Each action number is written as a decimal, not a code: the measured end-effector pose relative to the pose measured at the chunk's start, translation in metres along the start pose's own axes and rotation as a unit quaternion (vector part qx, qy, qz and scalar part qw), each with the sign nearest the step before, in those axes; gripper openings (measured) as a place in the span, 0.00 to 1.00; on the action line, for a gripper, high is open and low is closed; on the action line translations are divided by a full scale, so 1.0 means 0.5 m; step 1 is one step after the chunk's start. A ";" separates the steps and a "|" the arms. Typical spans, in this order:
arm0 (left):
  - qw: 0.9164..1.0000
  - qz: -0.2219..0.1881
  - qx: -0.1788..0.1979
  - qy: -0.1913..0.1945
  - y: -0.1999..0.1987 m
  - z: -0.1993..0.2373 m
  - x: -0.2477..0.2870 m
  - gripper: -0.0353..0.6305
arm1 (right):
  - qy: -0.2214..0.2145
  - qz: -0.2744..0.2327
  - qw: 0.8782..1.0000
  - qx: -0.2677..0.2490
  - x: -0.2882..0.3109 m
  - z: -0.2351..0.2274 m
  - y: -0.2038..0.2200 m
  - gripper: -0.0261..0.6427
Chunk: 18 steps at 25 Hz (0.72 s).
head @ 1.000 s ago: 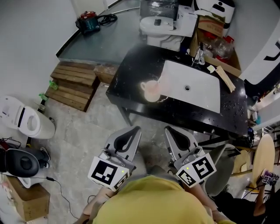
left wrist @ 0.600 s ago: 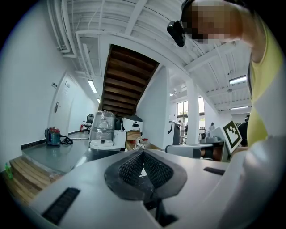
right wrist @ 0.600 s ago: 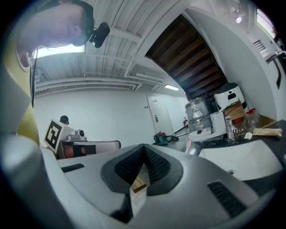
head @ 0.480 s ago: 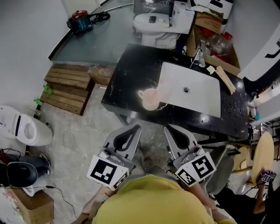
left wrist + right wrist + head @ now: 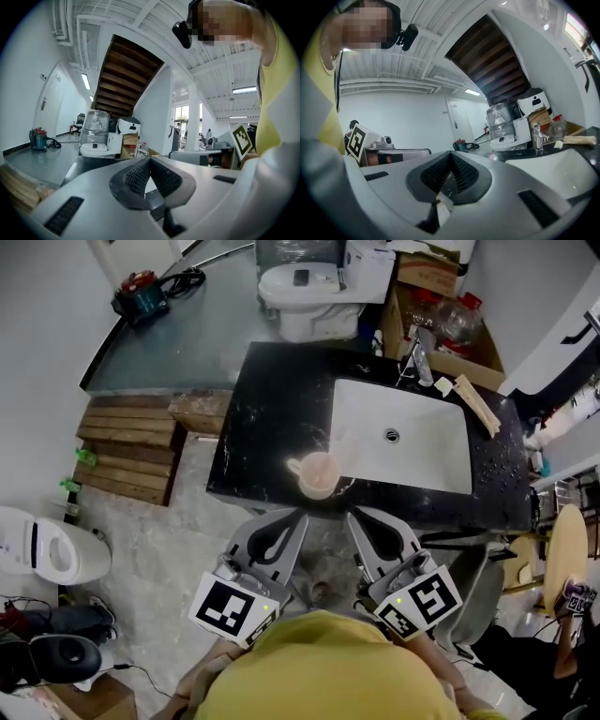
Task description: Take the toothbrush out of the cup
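Note:
A pink cup [image 5: 317, 474] with a handle stands near the front edge of the black counter [image 5: 262, 418], just left of the sink. I cannot make out a toothbrush in it from the head view. My left gripper [image 5: 297, 516] and right gripper [image 5: 353, 516] are held side by side just short of the counter's front edge, below the cup and pointing toward it. The left gripper [image 5: 150, 158] has its jaws together with nothing between them, and so does the right gripper [image 5: 451, 153]. The cup is hidden in both gripper views.
A white sink basin [image 5: 403, 437] is set in the counter, with a faucet [image 5: 415, 357] behind it and wooden sticks [image 5: 478, 404] at the back right. A toilet [image 5: 300, 287] stands beyond. Wooden pallets [image 5: 127, 451] lie on the floor to the left.
The counter and cup have come nearer to both grippers as the person moves toward them. Both grippers stay shut and side by side.

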<state>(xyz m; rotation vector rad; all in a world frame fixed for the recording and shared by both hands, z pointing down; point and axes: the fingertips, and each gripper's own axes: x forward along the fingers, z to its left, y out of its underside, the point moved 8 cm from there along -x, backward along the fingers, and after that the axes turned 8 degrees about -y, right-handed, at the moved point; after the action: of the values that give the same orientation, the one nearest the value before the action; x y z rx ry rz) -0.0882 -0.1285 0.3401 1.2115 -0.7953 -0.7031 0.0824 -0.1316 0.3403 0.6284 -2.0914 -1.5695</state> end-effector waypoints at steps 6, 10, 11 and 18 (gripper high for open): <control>0.999 0.006 0.005 0.035 -0.010 0.048 0.047 0.07 | 0.028 -0.005 1.000 0.003 0.044 -0.025 -0.005 0.06; 0.998 0.010 0.011 0.058 -0.013 0.073 0.075 0.07 | 0.050 -0.011 0.999 0.010 0.063 -0.038 0.001 0.06; 0.998 0.011 0.014 0.065 -0.013 0.076 0.081 0.07 | 0.057 -0.013 0.998 0.012 0.065 -0.040 0.005 0.06; 0.996 0.020 0.013 0.083 -0.004 0.088 0.110 0.07 | 0.083 -0.015 0.996 0.028 0.061 -0.056 0.027 0.06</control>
<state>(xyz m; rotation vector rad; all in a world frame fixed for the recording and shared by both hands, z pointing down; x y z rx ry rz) -0.0947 -0.1972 0.3535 1.2576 -0.6902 -0.5534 0.0738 -0.1678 0.3627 0.7858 -2.0161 -1.4263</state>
